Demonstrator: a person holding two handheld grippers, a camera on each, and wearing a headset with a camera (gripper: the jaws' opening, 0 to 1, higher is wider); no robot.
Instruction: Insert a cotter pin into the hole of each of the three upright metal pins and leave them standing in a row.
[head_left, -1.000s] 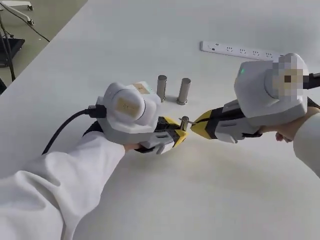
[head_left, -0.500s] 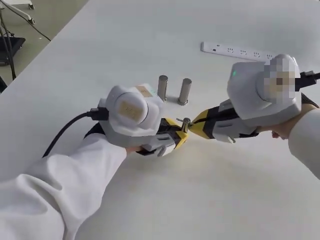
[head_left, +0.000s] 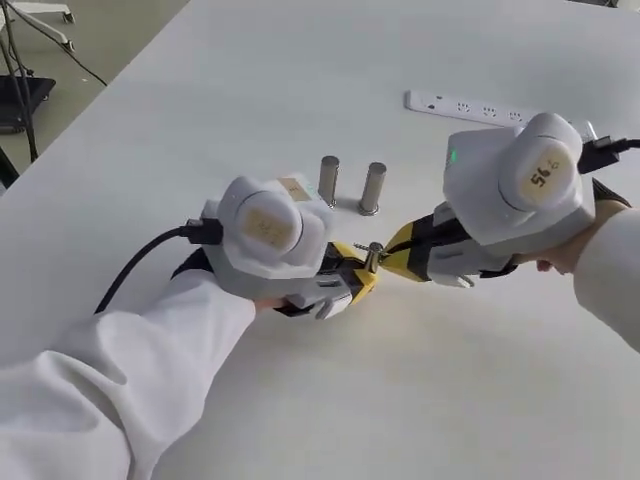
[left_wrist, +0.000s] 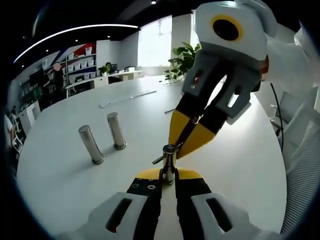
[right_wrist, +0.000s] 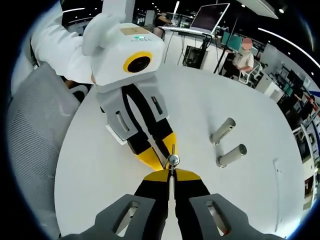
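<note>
Right gripper (head_left: 390, 257) closer, pinching one cotter pin (head_left: 360, 246); left gripper (head_left: 366, 275) pinching third metal pin (head_left: 372, 256)

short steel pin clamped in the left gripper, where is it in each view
Head view: short steel pin at centre, where left gripper and right gripper tips meet.
Left gripper view: lower centre, upright in that gripper's grip.
Right gripper view: centre, just past that gripper's tips.
Shared landmark: two taller steel pins standing apart from it.
</note>
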